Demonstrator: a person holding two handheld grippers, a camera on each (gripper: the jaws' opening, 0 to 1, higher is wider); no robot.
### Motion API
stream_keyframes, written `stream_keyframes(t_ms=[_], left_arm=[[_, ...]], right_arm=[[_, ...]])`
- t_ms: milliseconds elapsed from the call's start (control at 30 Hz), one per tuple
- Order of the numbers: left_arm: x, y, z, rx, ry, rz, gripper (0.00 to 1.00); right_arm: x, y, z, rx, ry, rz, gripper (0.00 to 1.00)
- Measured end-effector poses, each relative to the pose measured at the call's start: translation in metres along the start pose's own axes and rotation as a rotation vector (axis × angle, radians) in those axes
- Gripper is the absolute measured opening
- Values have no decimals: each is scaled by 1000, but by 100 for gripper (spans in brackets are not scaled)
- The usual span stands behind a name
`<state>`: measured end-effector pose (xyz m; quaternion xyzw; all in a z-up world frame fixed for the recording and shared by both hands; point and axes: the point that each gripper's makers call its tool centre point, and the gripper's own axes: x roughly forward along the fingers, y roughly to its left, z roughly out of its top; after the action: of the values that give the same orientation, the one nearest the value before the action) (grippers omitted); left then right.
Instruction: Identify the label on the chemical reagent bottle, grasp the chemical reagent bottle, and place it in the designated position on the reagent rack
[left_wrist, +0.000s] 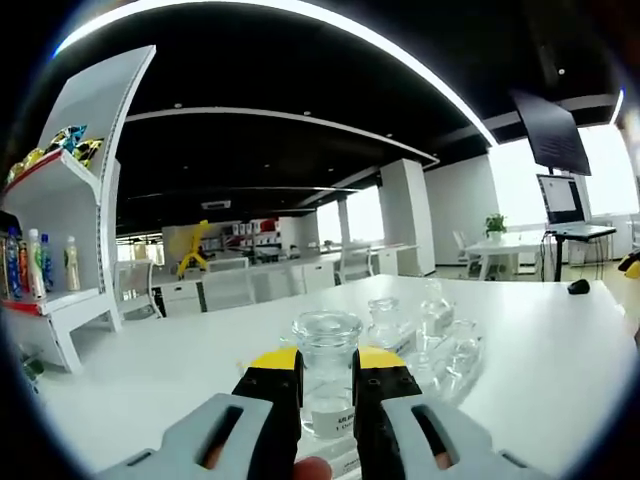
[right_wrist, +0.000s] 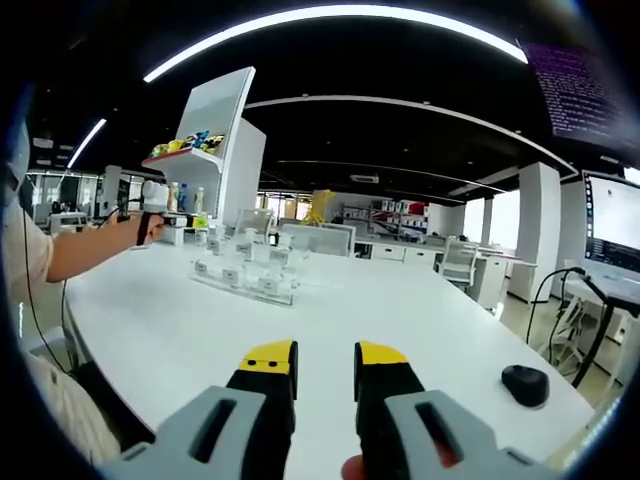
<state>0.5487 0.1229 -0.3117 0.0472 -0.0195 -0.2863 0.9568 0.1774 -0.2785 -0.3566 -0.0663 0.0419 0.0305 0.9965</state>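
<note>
In the left gripper view we see our left tongs clenched on a clear glass reagent bottle, the yellow-tipped jaws pressing its sides just under the wide round stopper. A white label with dark print sits low on the bottle between the jaws; the print is too small for us to read. The bottle is held above the white tabletop, directly in front of the clear reagent rack, where several more glass bottles stand close together. A fingertip shows at the bottom edge between the jaw bodies. To the left stands a white display shelf with colourful drink bottles on its lower level and bright packets above. A black mouse lies far off to the right on the tabletop.

In the right gripper view our right tongs are released, the jaws apart with nothing between them, hovering over bare tabletop. Across the tabletop we see the reagent rack with white labels along its front, well apart from these tongs. At the left a person's hand holds the other tool near the rack's far end, with the display shelf behind. A black mouse lies to the right.
</note>
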Motion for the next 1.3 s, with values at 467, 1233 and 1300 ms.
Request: stream_keyframes(t_ms=[467,1233,1300], left_arm=[[7,0,-24,-10,9,13,18],[8,-2,-49,-34,33,17,18],[7,-1,-52,-36,36,18,18]], right_arm=[[0,-1,-2,3,6,-4,22],[0,-1,-3,3,9,-7,22],[0,0,-2,1,8,-6,22]])
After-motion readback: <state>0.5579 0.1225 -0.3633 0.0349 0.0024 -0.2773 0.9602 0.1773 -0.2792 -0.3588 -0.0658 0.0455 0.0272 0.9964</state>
